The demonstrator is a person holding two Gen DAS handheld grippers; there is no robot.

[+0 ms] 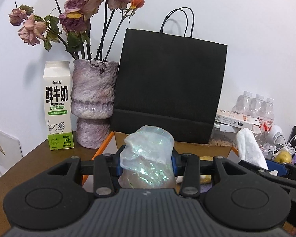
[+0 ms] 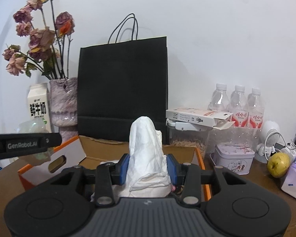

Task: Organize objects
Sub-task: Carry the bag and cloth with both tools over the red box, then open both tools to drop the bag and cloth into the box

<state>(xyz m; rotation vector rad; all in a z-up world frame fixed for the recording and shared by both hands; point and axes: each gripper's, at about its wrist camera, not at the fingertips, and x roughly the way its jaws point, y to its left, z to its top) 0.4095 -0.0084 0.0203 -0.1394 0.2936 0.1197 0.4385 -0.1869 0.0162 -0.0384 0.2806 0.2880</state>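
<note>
Left wrist view: left tool [image 1: 147, 163] clamped on iridescent wrapper [image 1: 148, 156], raised over open cardboard box [image 1: 217, 148]; black paper bag [image 1: 167, 86] walls rear. Right tool [image 2: 147, 166] pinches white tissue [image 2: 147, 150] above same box; bench [image 2: 7, 179] open leftward.

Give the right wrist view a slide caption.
Right gripper clamps crumpled white tissue above an open cardboard box.

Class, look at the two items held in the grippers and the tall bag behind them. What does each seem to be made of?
Item in the left hand-held gripper: iridescent wrap, probably thin plastic film; it is translucent, with glittery creases.
Item in the right hand-held gripper: white tissue, probably soft paper; matte, crumpled folds.
Black bag: likely matte paper, with crisp edges and thin cord handles.
</note>
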